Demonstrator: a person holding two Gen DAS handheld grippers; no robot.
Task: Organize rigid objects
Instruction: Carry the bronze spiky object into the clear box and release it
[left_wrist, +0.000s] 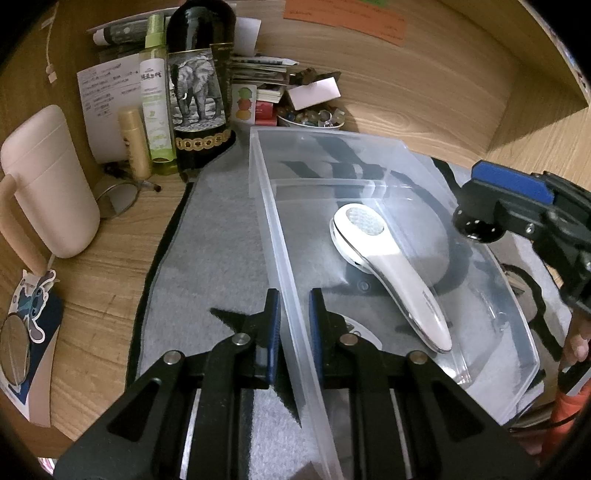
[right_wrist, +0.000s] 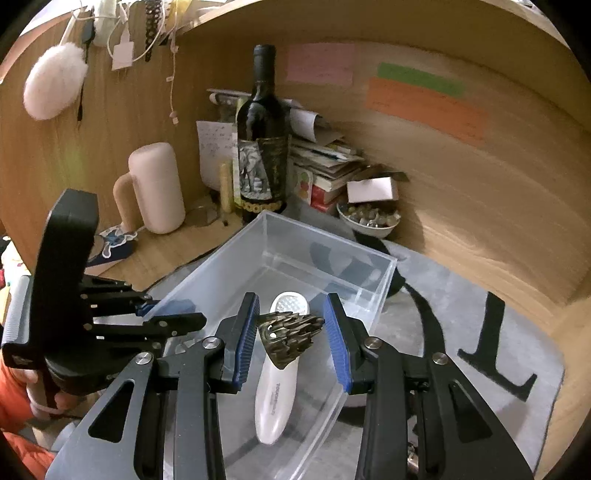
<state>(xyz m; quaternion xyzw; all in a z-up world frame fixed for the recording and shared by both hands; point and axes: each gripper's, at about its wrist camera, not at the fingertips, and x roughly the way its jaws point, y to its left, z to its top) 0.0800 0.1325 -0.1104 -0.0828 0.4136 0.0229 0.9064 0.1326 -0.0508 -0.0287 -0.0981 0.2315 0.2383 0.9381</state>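
Observation:
A clear plastic bin (left_wrist: 273, 229) (right_wrist: 207, 269) stands on a grey mat. A white handheld device (left_wrist: 391, 269) (right_wrist: 275, 391) lies flat on its floor. My left gripper (left_wrist: 294, 321) straddles the bin's near left wall, its blue pads close on each side of the wall; it also shows in the right wrist view (right_wrist: 162, 314). My right gripper (right_wrist: 290, 338) hovers above the bin with jaws open. A dark metal claw hair clip (right_wrist: 290, 339) is in the gap between its pads, over the white device, touching neither pad clearly.
A wine bottle with an elephant label (left_wrist: 197, 92) (right_wrist: 262, 147), a pink mug (left_wrist: 48, 184) (right_wrist: 157, 188), spray bottles, papers and a bowl of beads (left_wrist: 314, 116) (right_wrist: 369, 219) crowd the desk's back corner. Glasses (left_wrist: 118, 195) lie by the mug. Wooden walls enclose the desk.

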